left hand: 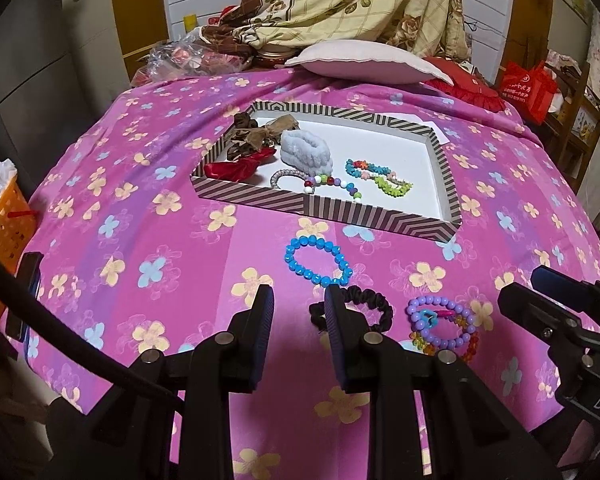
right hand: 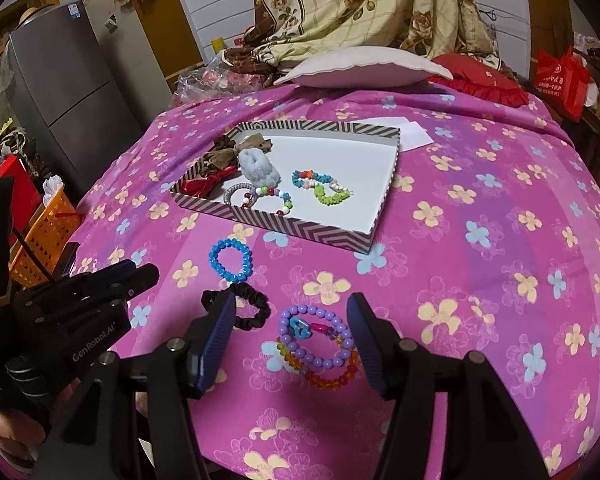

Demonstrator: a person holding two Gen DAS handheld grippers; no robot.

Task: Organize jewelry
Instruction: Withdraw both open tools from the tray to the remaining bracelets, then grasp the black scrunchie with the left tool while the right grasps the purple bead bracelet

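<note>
We are partway through sorting: several pieces are already lying in the striped tray (right hand: 300, 232), while four are waiting on the pink cloth (right hand: 480, 280). Our right gripper (right hand: 292, 332) is hanging released around the purple bead bracelet (right hand: 314, 336), at 6 o'clock from the tray; next we are likely needing to lower and pinch its beads. Our left gripper (left hand: 298, 320) is idling, released, beside the black scrunchie (left hand: 364, 304), the blue bracelet (left hand: 318, 260) at 12 o'clock

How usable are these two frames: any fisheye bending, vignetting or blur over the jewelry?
Left wrist view: strong barrel distortion bows the striped tray, corners go black, yet the blue bead bracelet is sharp. Right wrist view: same bending and dark corners, and the purple bead bracelet stays crisp between the open right hand-held gripper; lighting is even, without glare.
</note>
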